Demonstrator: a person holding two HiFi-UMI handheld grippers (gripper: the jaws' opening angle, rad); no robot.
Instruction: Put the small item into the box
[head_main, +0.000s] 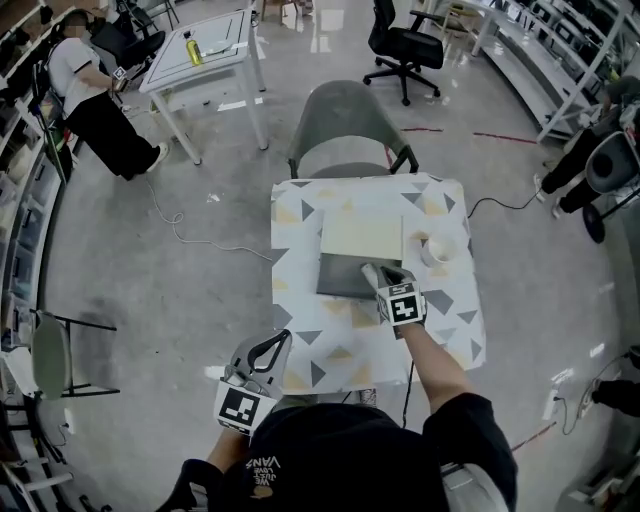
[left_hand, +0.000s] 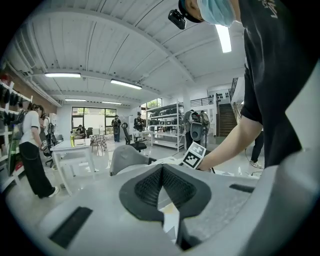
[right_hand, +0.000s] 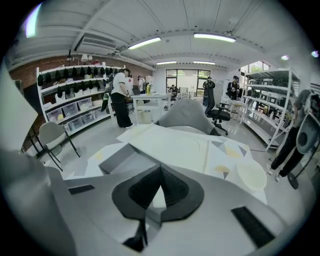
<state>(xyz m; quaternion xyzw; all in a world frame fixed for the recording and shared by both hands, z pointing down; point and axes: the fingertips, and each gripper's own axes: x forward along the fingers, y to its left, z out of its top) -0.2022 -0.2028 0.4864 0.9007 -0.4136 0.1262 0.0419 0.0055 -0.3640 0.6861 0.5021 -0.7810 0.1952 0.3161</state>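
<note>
A grey box (head_main: 338, 277) stands open in the middle of the patterned table (head_main: 300, 330), and its cream lid (head_main: 362, 237) lies across its far part. In the right gripper view the box (right_hand: 116, 159) and lid (right_hand: 172, 147) lie just beyond the jaws. My right gripper (head_main: 373, 270) (right_hand: 160, 167) hovers over the box's front right corner, shut, with nothing visible between its pads. A white round item (head_main: 437, 250) (right_hand: 251, 175) sits on the table right of the box. My left gripper (head_main: 277, 342) (left_hand: 161, 167) hangs by the table's front left edge, shut and empty. The box's inside is mostly hidden.
A grey chair (head_main: 345, 130) stands against the table's far side. A white table (head_main: 200, 50) and a seated person (head_main: 90, 100) are at the back left, a black office chair (head_main: 402, 45) at the back, and a folding chair (head_main: 50, 355) on the left. A cable (head_main: 190, 235) runs across the floor.
</note>
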